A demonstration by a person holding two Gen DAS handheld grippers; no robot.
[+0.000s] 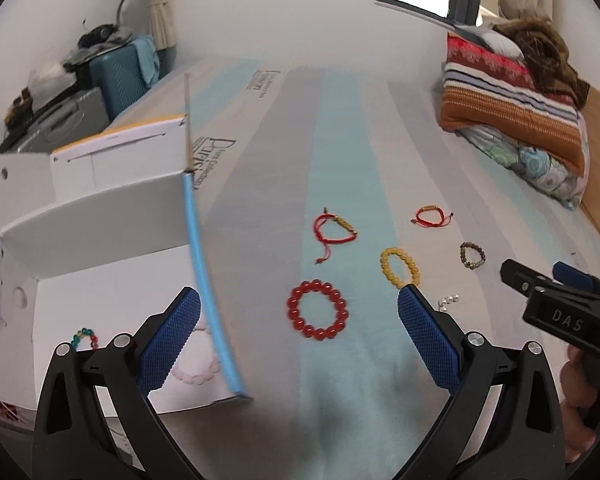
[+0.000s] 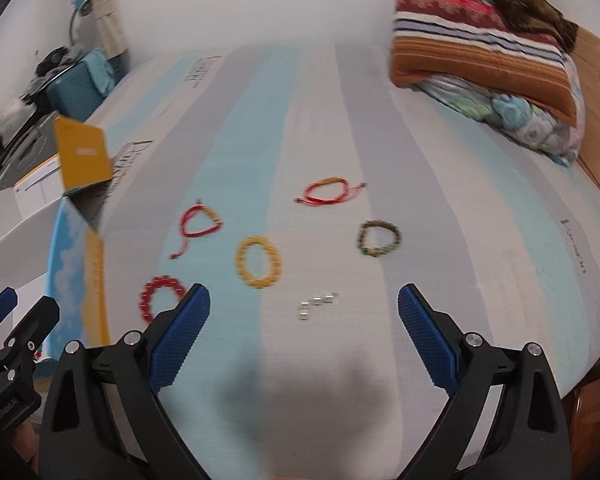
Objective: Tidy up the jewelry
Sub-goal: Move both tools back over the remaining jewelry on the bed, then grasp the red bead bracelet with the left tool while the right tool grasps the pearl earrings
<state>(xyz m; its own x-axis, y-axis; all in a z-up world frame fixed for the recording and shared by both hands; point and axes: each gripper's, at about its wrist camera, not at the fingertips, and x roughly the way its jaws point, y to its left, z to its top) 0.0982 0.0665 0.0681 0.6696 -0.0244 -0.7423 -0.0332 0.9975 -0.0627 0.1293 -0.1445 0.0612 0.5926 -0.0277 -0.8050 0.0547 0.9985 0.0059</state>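
Observation:
Several bracelets lie on the striped bed sheet: a red bead bracelet (image 1: 318,309) (image 2: 161,295), a yellow bead bracelet (image 1: 400,267) (image 2: 258,262), two red cord bracelets (image 1: 334,229) (image 1: 432,215) (image 2: 199,222) (image 2: 328,192), a dark bead bracelet (image 1: 473,255) (image 2: 379,239) and small silver beads (image 1: 449,301) (image 2: 317,303). An open white box (image 1: 112,280) at left holds a multicoloured bracelet (image 1: 85,338) and a pink one (image 1: 194,374). My left gripper (image 1: 299,322) is open and empty above the red bead bracelet. My right gripper (image 2: 303,314) is open and empty above the silver beads.
Folded blankets and a pillow (image 1: 516,92) (image 2: 484,52) are stacked at the far right of the bed. Suitcases and clutter (image 1: 80,80) stand beyond the bed's left edge. The box's yellow lid flap (image 2: 82,154) stands up at left. The wooden bed frame (image 2: 596,80) runs along the right.

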